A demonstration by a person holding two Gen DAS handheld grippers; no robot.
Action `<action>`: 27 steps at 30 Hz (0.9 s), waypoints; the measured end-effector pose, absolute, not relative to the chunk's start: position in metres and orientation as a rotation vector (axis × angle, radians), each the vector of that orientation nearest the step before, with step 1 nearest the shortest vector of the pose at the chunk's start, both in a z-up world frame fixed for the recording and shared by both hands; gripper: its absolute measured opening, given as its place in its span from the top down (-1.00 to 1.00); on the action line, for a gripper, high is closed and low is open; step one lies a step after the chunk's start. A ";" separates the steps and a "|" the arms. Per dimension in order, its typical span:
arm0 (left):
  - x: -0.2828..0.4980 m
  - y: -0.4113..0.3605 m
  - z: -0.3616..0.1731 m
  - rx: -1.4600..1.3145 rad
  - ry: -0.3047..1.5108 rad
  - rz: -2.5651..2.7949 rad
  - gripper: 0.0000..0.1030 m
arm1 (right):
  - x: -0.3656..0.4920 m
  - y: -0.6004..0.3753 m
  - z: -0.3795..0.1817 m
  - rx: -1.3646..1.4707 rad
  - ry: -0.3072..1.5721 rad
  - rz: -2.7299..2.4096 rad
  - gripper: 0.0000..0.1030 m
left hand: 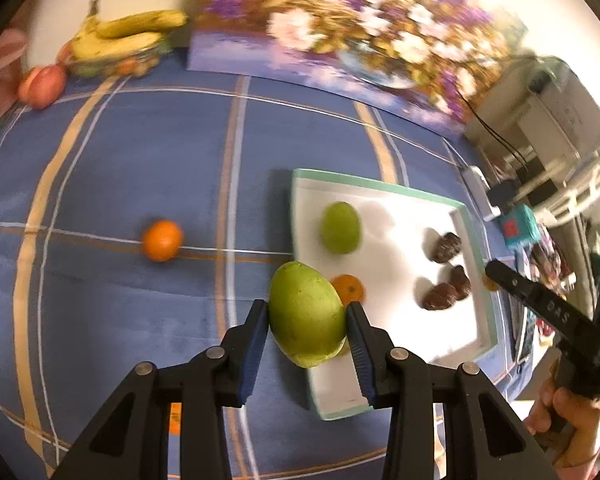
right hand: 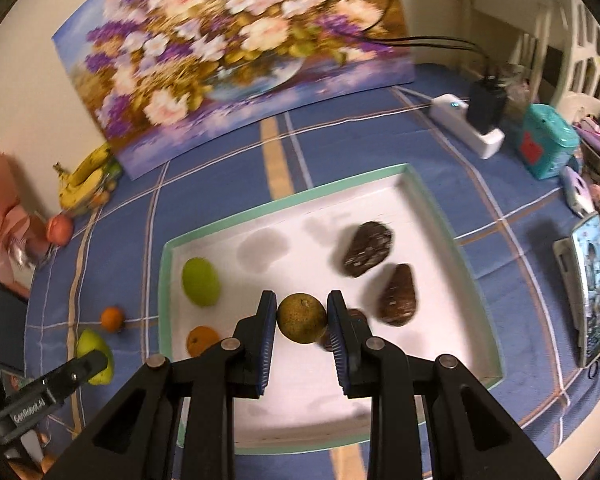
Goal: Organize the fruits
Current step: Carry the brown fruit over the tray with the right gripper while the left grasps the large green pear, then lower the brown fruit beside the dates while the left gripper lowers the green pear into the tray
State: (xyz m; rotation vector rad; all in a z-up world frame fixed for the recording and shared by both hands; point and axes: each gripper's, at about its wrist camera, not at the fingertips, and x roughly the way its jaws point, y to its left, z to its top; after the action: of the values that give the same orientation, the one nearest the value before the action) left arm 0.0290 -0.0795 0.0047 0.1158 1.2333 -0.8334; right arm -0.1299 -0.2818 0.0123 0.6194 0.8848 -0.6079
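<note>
The blue plaid tablecloth (left hand: 112, 304) spreads under both grippers, with the white tray (right hand: 440, 220) edged in mint green lying straight ahead of the right gripper (right hand: 302, 318) and just right of the left gripper (left hand: 306, 312). The left gripper is clenched on a large green mango (left hand: 304, 312), carried above the tray's near left edge. The right gripper is clamped on a small brownish-green round fruit (right hand: 302, 319), held over the tray's middle.

Already in the tray: a smaller green mango (right hand: 200, 282) ahead-left of the right gripper, an orange (right hand: 202, 340) close at its left, and three dark brown fruits, two of them (right hand: 368, 248) (right hand: 398, 296) clear ahead-right, the third half hidden behind its right finger.

Still outside, by my judgement left to sort: a loose orange (left hand: 162, 240) ahead-left of the left gripper, and far ahead a red apple (left hand: 44, 86) beside a bowl of bananas (left hand: 128, 34). Roughly halfway, I'd say.
</note>
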 end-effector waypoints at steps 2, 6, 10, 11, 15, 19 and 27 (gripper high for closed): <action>0.019 -0.089 0.008 0.137 1.226 -0.865 0.18 | -0.135 -0.285 0.015 0.614 0.883 -0.622 0.47; 0.002 -0.104 0.012 0.181 1.210 -0.911 0.18 | -0.141 -0.289 0.020 0.604 0.872 -0.638 0.47; -0.012 -0.117 0.011 0.231 1.207 -0.944 0.18 | -0.146 -0.291 0.023 0.598 0.871 -0.654 0.47; -0.016 -0.120 0.008 0.247 1.214 -0.949 0.18 | -0.147 -0.292 0.022 0.602 0.875 -0.656 0.47; -0.025 -0.129 -0.002 0.303 1.229 -0.952 0.18 | -0.149 -0.295 0.014 0.615 0.908 -0.663 0.47; -0.031 -0.135 -0.010 0.351 1.240 -0.952 0.18 | -0.150 -0.294 0.007 0.620 0.936 -0.661 0.47; -0.036 -0.142 -0.034 0.398 1.308 -0.939 0.18 | -0.144 -0.291 -0.018 0.608 1.040 -0.655 0.47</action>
State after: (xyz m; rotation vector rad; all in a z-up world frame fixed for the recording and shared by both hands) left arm -0.0364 -0.1424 -0.0335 0.3977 1.3079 -0.9394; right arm -0.1439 -0.2908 -0.0176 0.6076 1.0399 -0.6555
